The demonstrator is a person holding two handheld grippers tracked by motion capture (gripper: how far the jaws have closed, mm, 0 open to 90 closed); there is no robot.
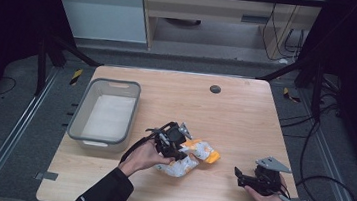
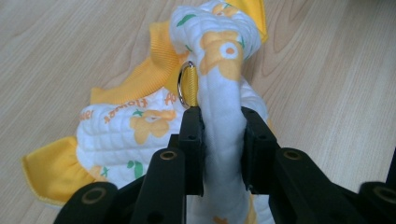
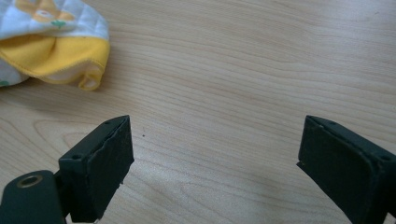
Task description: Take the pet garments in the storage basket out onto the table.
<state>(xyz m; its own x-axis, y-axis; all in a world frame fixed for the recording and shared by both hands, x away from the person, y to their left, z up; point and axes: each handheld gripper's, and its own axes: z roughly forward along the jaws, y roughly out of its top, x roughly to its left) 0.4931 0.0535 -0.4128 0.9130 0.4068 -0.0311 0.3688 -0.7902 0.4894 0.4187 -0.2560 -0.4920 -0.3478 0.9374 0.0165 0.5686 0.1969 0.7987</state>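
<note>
Our left tool [image 2: 223, 140] pinches a fold of the flowered white-and-yellow garment [image 2: 140, 126] on the tabletop [image 1: 235, 111]; our right tool [image 3: 215, 163] gapes wide, the garment ahead to its left.

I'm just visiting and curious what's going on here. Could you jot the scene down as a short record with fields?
Item handled: white quilted garment with yellow flowers and yellow trim, lying on the wooden table
Left tool: shut on a fold of the garment
Right tool: open, above bare wood, apart from the garment
Container: grey bin at the table's left
Metal ring: on the garment's yellow strap
</note>
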